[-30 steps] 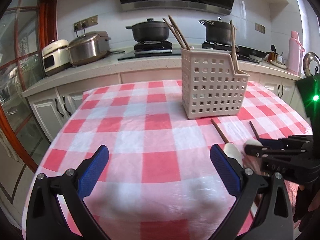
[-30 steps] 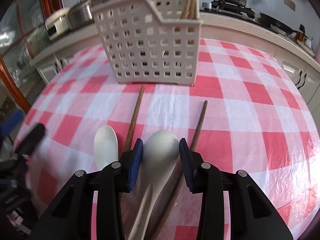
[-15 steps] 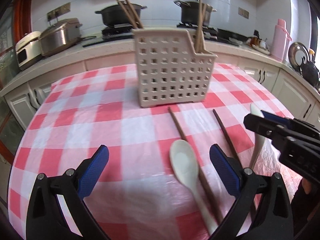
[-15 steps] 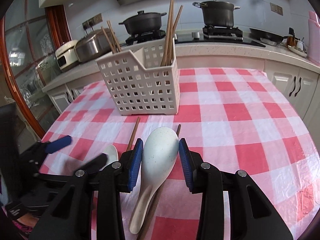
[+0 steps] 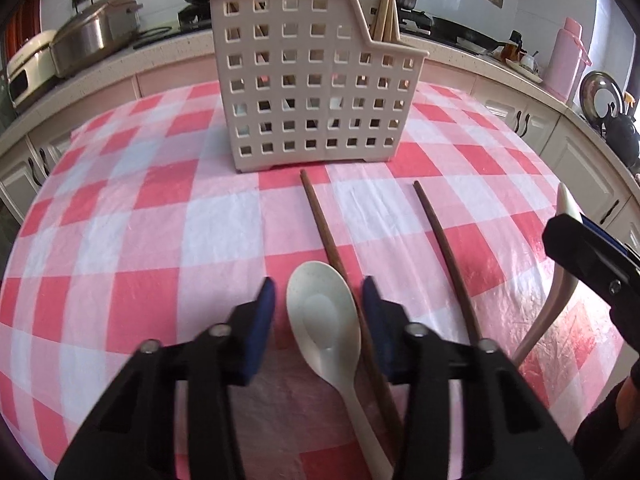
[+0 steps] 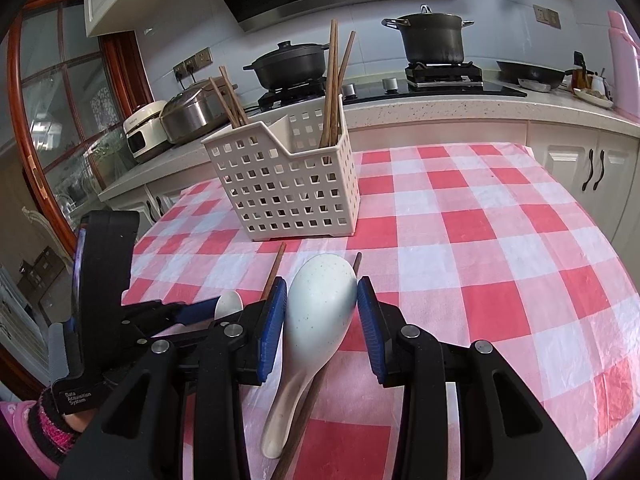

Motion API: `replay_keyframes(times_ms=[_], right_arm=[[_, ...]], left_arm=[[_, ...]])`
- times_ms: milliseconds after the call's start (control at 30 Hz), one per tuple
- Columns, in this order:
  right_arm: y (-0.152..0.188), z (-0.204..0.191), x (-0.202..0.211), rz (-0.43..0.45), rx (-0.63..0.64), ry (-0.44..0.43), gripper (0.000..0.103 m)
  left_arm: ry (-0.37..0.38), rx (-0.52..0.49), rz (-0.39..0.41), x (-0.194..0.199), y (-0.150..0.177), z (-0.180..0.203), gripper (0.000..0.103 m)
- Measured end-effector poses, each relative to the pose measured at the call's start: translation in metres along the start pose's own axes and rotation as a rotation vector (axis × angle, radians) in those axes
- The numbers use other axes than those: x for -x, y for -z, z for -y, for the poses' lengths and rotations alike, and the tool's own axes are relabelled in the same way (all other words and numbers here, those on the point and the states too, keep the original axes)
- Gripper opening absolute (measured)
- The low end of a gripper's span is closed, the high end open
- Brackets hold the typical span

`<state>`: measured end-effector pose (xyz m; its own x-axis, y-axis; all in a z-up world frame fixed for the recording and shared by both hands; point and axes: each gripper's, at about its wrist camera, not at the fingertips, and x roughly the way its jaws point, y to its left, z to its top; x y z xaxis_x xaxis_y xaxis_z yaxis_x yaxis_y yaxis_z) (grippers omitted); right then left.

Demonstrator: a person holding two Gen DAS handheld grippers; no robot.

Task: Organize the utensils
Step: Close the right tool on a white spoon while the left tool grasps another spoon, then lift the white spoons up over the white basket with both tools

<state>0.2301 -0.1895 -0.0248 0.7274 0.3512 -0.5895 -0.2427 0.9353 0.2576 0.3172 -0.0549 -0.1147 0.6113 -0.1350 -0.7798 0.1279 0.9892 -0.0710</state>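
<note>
A cream spoon (image 5: 322, 312) lies on the red-checked tablecloth (image 5: 132, 240), its bowl between the jaws of my left gripper (image 5: 319, 300). These jaws are closing, and a thin gap still shows at the left pad. One brown chopstick (image 5: 326, 224) runs beside the spoon, and a second chopstick (image 5: 440, 240) lies to its right. My right gripper (image 6: 322, 292) is shut on a white speckled spoon (image 6: 316, 312), held above the cloth. The perforated utensil basket (image 6: 288, 192) stands behind with several chopsticks in it.
Behind the table runs a counter with two black pots (image 6: 434, 40) on a stove, a rice cooker (image 6: 192, 112) and a pink flask (image 5: 568, 56). Cabinet doors (image 6: 592, 168) stand close to the right. A pink sleeve (image 6: 24, 432) shows at the lower left.
My left gripper has come forward and down over the cream spoon, and its jaws have narrowed from wide open. My right gripper has lifted the white spoon off the cloth and tilted up.
</note>
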Motion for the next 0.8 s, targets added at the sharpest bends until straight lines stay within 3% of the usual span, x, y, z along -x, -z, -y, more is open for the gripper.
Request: replay_keyframes(times_ms=[233, 567, 800], right_arm=[[0.000, -0.004, 0.007, 0.013, 0.003, 0.005, 0.035], [-0.003, -0.015, 0.016, 0.034, 0.011, 0.010, 0.034], [-0.007, -0.022, 0.024, 0.059, 0.022, 0.009, 0.032]], left_arm=[[0.022, 0.008, 0.039, 0.013, 0.000, -0.001, 0.026], [0.043, 0.003, 0.112, 0.043, 0.000, -0.006, 0.025], [0.029, -0.025, 0.282, 0.086, -0.003, -0.007, 0.024]])
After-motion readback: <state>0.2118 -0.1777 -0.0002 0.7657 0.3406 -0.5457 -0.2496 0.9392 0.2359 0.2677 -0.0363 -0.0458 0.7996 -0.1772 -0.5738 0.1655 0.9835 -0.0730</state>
